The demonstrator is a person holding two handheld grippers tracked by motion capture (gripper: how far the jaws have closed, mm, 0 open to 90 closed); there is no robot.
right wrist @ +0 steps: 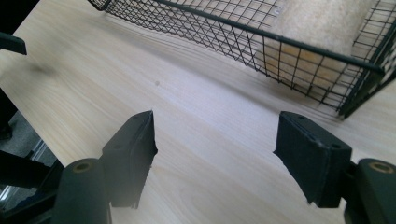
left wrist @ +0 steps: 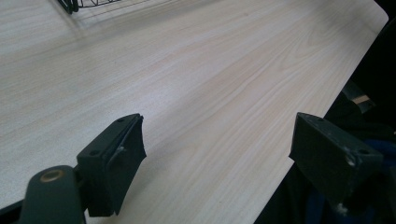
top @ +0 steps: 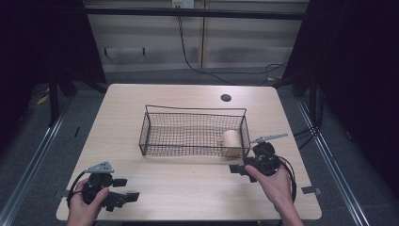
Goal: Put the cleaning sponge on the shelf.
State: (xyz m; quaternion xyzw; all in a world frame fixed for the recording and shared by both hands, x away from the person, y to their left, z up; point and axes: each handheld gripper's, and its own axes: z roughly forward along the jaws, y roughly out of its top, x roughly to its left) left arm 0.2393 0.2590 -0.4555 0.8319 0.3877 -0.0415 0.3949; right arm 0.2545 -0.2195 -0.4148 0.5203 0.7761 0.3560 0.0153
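A black wire basket (top: pixel 193 112) stands in the middle of the light wooden table (top: pixel 188 193). A beige roll (top: pixel 231 140) lies inside it at the right end. My right gripper (top: pixel 237 169) is held just in front of the basket's right corner, jaws pointing left. In the right gripper view it (right wrist: pixel 215 140) stands open over bare wood, with the basket (right wrist: pixel 261 32) and the roll (right wrist: pixel 322 23) beyond. My left gripper (top: pixel 127 189) rests near the table's front left corner. In the left gripper view it (left wrist: pixel 217 144) is open with nothing between its fingers.
A dark round hole (top: pixel 226 98) sits in the tabletop behind the basket. A small piece of tape (top: pixel 310 190) lies near the front right corner. A corner of the basket (left wrist: pixel 74 4) shows at the top of the left gripper view. Metal rails run along both sides of the table.
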